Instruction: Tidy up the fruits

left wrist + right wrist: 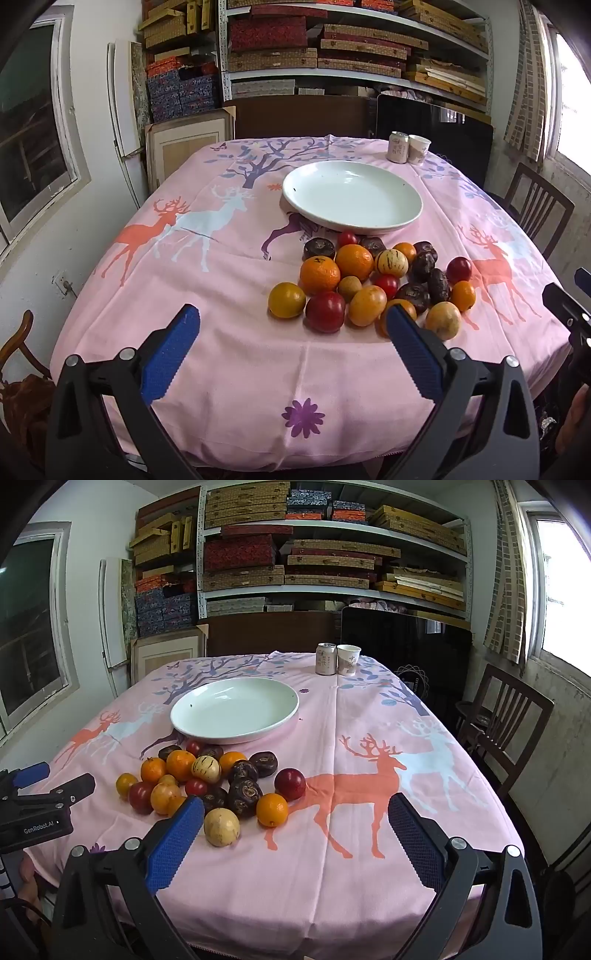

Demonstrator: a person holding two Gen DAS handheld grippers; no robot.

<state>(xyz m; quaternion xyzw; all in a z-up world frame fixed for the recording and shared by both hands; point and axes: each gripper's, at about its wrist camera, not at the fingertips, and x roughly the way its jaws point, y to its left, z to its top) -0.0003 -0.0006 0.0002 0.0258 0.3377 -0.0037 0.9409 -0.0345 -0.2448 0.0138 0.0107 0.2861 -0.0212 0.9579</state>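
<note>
A heap of fruit (373, 280) lies on the pink deer-print tablecloth (236, 266): oranges, red plums, dark brown wrinkled fruits and pale yellow ones. Just behind the heap stands a white plate (352, 197) with nothing in it. My left gripper (293, 319) hovers open over the near cloth, its right pad in front of the closest orange. In the right wrist view the same heap (210, 786) sits front left of the white plate (234, 709). My right gripper (295, 810) is open above the orange deer print, nothing between its fingers.
A drink can (398, 147) and a paper cup (419, 148) stand at the table's far right corner. Wooden chairs (506, 723) flank the table. Shelves of stacked boxes (332, 554) fill the back wall. The other gripper (40, 797) shows at the left edge.
</note>
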